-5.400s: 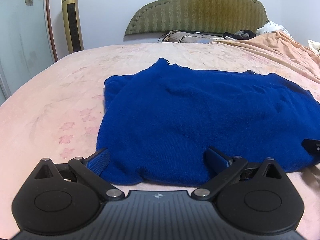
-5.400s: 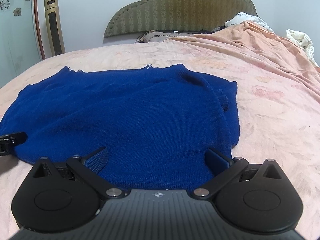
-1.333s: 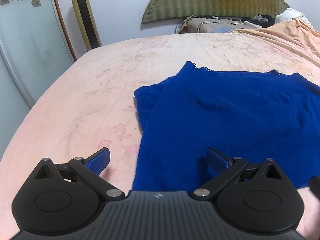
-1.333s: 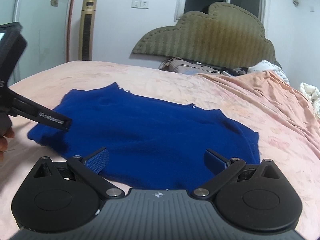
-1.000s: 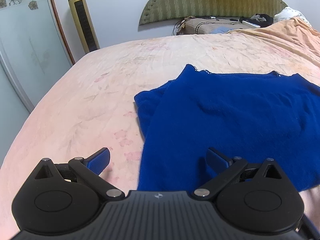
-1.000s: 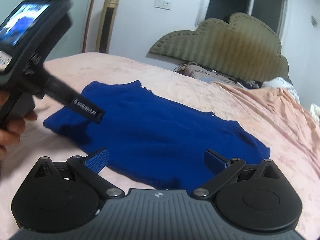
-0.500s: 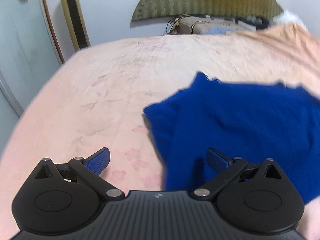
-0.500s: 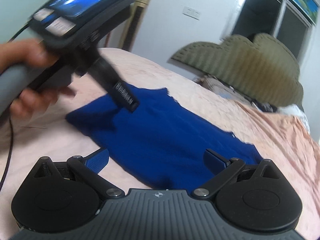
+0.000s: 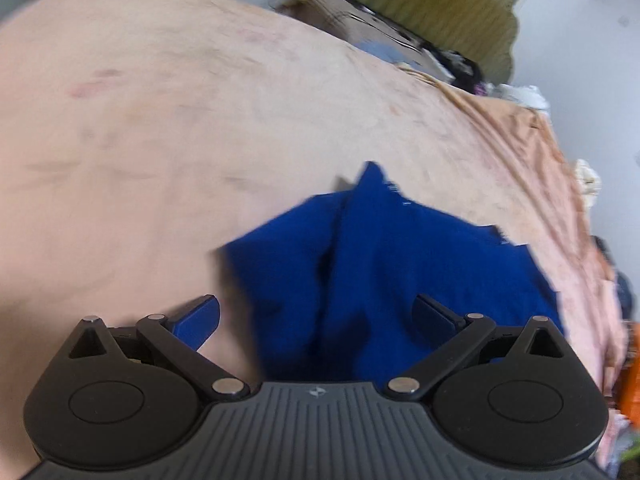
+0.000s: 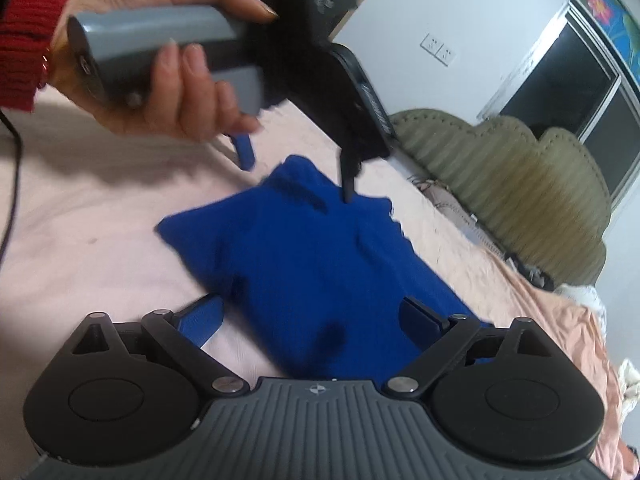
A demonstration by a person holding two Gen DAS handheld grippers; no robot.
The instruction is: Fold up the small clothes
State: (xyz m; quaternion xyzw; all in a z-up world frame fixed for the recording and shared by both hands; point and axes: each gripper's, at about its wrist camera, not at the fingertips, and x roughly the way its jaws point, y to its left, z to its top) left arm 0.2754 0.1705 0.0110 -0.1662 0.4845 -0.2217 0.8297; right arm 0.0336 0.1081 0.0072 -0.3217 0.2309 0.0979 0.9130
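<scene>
Here we hold both grippers spread wide and empty: the left gripper (image 9: 316, 314) above the blue sweater's (image 9: 400, 264) end, the right gripper (image 10: 312, 320) nearer the bed's (image 10: 80, 240) edge.

Open pink bed (image 9: 160, 128) left of the blue sweater (image 10: 312, 264); left gripper (image 10: 296, 172) above its far corner, blocking there.

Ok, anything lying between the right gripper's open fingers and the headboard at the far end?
Right wrist view: the blue sweater fills the stretch ahead of the right gripper, then bare pink bedsheet up to the green headboard.
</scene>
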